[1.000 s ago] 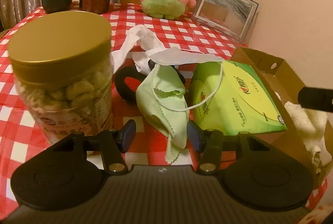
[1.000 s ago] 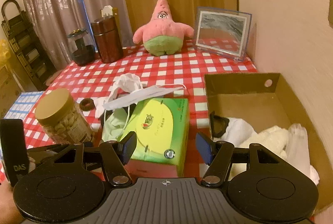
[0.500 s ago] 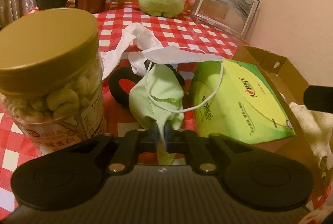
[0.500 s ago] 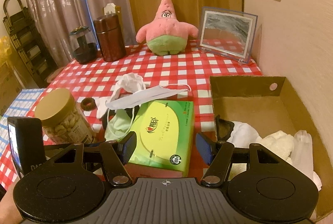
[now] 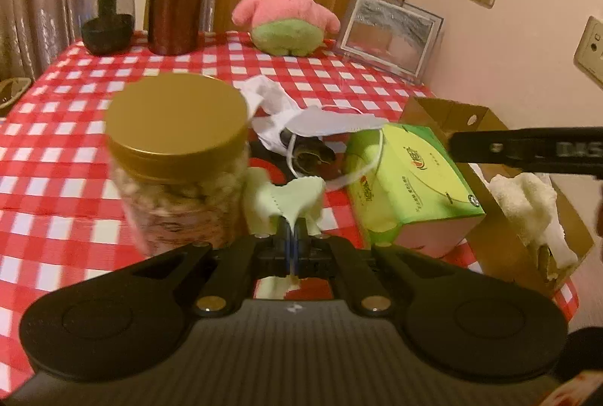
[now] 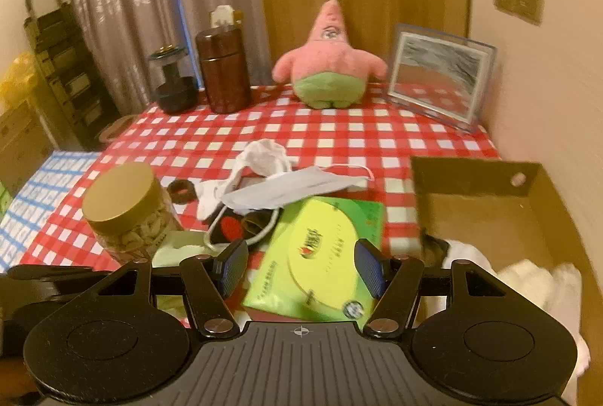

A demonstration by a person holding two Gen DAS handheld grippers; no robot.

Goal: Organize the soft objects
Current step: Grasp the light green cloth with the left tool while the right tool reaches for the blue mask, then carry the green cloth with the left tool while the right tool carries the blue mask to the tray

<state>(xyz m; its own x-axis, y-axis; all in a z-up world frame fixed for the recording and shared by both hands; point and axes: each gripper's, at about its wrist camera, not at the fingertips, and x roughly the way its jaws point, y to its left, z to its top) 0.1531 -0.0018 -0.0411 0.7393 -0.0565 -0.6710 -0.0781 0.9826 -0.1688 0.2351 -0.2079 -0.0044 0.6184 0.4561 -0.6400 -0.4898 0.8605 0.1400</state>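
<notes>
My left gripper is shut on a pale green cloth, which hangs lifted off the checked tablecloth beside a gold-lidded jar. The same green cloth shows low at the left in the right wrist view. A white face mask drapes over a green tissue box. My right gripper is open above the tissue box, holding nothing. A cardboard box at the right holds white towels. A pink star plush sits at the back.
A brown canister and a dark glass pot stand at the back left. A framed picture leans against the wall. A crumpled white cloth and a black ring lie mid-table.
My left gripper closed on the green cloth and pulled it up and back from under the mask. The right gripper stayed open over the tissue box.
</notes>
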